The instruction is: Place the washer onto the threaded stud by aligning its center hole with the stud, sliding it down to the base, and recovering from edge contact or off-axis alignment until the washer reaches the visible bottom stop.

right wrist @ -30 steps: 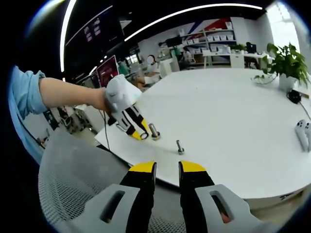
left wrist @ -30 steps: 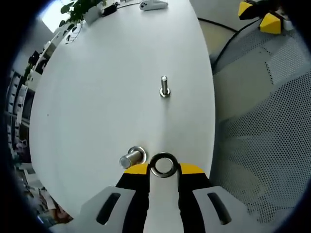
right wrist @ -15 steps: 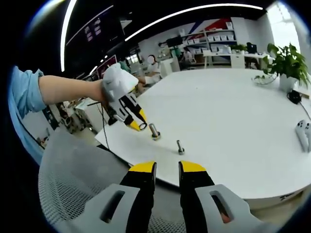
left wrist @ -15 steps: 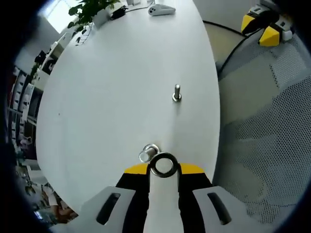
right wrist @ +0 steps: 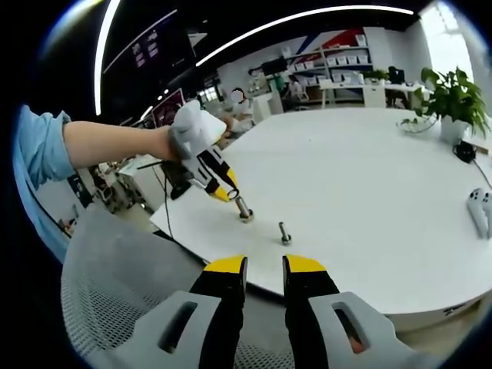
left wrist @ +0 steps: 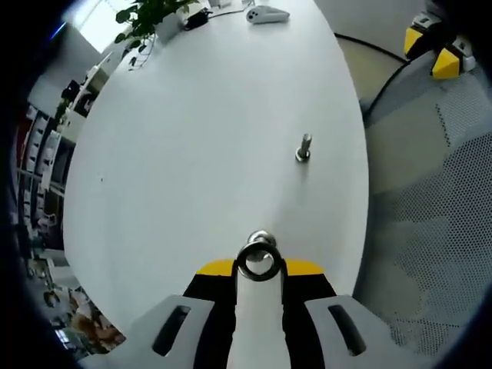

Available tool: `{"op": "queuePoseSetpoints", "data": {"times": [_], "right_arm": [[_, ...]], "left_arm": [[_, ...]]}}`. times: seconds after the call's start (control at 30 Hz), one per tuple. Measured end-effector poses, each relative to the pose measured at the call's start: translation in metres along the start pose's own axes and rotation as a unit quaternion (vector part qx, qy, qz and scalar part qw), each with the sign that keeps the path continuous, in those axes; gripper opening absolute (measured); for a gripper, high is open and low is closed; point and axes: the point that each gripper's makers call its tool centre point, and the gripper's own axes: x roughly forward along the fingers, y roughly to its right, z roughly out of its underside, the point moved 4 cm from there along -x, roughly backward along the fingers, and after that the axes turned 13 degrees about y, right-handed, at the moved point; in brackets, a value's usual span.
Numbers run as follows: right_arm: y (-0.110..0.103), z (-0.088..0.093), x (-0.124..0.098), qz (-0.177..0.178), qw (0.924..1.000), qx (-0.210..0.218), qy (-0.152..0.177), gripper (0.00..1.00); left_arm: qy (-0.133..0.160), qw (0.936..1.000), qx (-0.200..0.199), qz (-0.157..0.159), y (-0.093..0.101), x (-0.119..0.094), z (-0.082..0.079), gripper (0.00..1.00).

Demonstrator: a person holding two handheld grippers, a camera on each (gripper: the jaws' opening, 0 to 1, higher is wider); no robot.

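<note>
White table (left wrist: 192,138): left gripper (left wrist: 259,265) clamps washer (left wrist: 258,261) rim above stud (right wrist: 244,209); light, slippery. Right gripper (right wrist: 264,269) narrowly parted, empty.

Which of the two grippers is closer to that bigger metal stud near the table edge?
Left. The left gripper holds the washer right at the stud; the right gripper sits back off the table.

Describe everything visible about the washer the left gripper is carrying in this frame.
The washer is a plain metal ring, grey and shiny, with a wide round center hole. It is pinched at the tip of the left gripper, between the yellow-tipped jaws, its flat face turned toward the camera. It hangs just over the top of the threaded stud on the white table; whether they touch cannot be told. In the right gripper view it is too small to make out.
</note>
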Motion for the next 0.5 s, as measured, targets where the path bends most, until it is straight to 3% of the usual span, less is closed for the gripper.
{"op": "queuePoseSetpoints", "data": {"times": [0.5], "right_arm": [[0.001,0.000,0.000,0.003,1.0000,-0.001,-0.001,0.22]], "left_arm": [[-0.019,0.9997,0.003,0.014,-0.004,0.018,0.005,0.19]]}}
